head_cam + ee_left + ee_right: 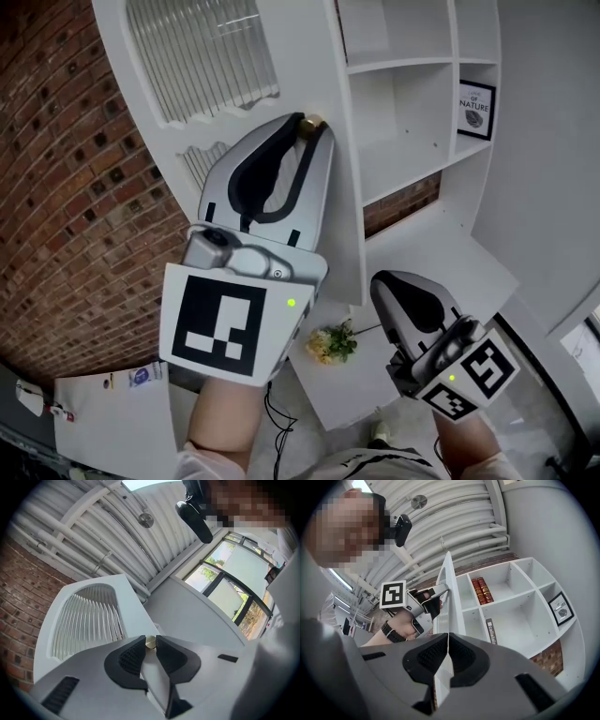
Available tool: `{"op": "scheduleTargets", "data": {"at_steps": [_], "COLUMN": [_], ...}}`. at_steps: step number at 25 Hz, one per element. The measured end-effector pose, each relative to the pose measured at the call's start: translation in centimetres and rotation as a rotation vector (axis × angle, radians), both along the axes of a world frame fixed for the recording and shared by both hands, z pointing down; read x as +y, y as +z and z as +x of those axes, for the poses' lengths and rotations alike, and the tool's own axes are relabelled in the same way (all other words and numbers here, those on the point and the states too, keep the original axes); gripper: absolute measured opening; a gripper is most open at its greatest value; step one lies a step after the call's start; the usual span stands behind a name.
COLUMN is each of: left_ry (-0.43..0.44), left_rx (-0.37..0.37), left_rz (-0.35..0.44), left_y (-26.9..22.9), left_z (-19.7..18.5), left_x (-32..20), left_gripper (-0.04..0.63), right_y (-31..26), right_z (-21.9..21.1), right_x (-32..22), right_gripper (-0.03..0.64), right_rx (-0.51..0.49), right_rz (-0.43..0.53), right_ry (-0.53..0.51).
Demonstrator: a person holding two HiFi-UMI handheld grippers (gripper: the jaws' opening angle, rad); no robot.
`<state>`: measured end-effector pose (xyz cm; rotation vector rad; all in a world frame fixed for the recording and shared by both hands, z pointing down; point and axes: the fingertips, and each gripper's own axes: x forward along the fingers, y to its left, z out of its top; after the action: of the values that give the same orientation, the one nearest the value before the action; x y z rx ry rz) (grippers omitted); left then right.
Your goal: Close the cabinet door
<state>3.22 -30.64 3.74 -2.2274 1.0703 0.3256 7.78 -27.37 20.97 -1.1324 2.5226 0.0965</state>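
Left gripper (304, 129) is clamped on the brass knob (150, 642) near the edge of the cabinet door (211, 56). The door stands swung out from the white shelf unit (405, 108). I read the right gripper (448, 638) as empty, with its jaws pressed together.

Left gripper (150, 638): both black pads pressed on the brass knob (150, 642), one at each side.
Cabinet door (131, 605): white, bears the knob, rises up and left from it.
Ribbed glass panel (86, 623): set in the door, left of the knob.
Brick wall (18, 616): far left of the knob, past the door.
Ceiling pipes (93, 531): white, high above the knob.
Windows (234, 592): up and right of the knob, greenery outside.
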Motion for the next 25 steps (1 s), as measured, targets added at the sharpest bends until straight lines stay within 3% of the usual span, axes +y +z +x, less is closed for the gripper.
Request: {"op": "scheduleTargets", "data": {"at_steps": [25], "left_ry": [-0.228], "left_rx": [0.017], "left_rz": [-0.027], "left_y": [-0.5], "left_z": [3.2], "left_x": [-11.7], "left_gripper": [0.086], "right_y": [0.9], "right_z": [3.0], "right_x": [-10.4], "right_gripper": [0.019], "right_rx": [0.030], "right_rz": [-0.014], "right_ry": [-0.108]}}
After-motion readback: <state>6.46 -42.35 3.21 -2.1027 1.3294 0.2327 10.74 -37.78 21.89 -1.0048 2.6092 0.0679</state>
